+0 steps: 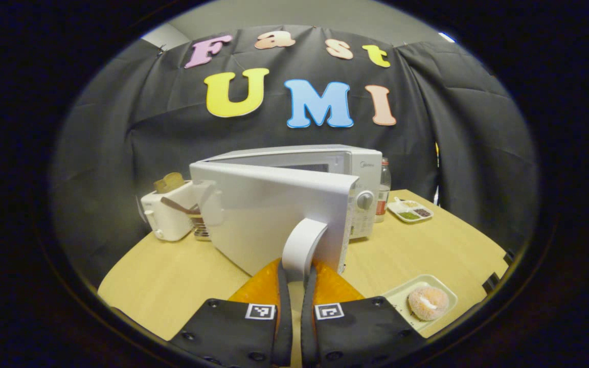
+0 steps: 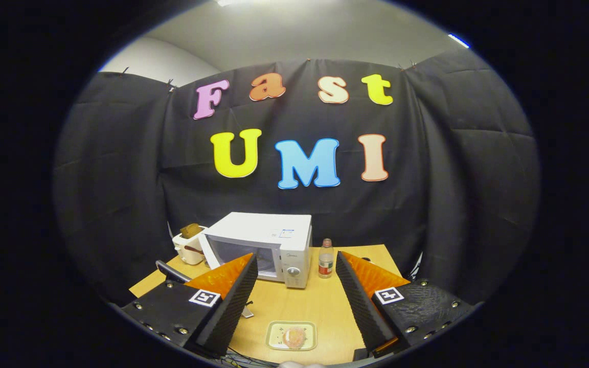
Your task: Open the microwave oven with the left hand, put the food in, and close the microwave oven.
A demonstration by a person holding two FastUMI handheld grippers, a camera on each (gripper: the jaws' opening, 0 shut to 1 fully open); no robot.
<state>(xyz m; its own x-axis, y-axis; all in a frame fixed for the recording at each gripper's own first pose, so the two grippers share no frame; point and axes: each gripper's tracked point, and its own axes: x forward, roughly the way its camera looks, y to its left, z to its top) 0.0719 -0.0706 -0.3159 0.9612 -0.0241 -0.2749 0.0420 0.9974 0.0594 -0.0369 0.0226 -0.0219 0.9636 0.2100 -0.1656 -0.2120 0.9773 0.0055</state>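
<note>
— Microwave [image 1: 294, 204] door handle [image 1: 302, 245] is pinched by the left gripper [image 1: 294, 286]; toaster [image 1: 169, 214] seen at nine o'clock, bottle [image 1: 384, 189] at two.
— Right gripper [image 2: 297, 286] is held spread above the food tray [image 2: 291, 336]; door stands partly swung out.

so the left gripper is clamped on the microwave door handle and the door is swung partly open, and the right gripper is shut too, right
Not quite: the right gripper is open, its fingers spread wide apart above the tray with the food, as the right gripper view shows. The rest holds: in the left gripper view the left gripper is shut on the door handle and the microwave door is swung partly open.
</note>
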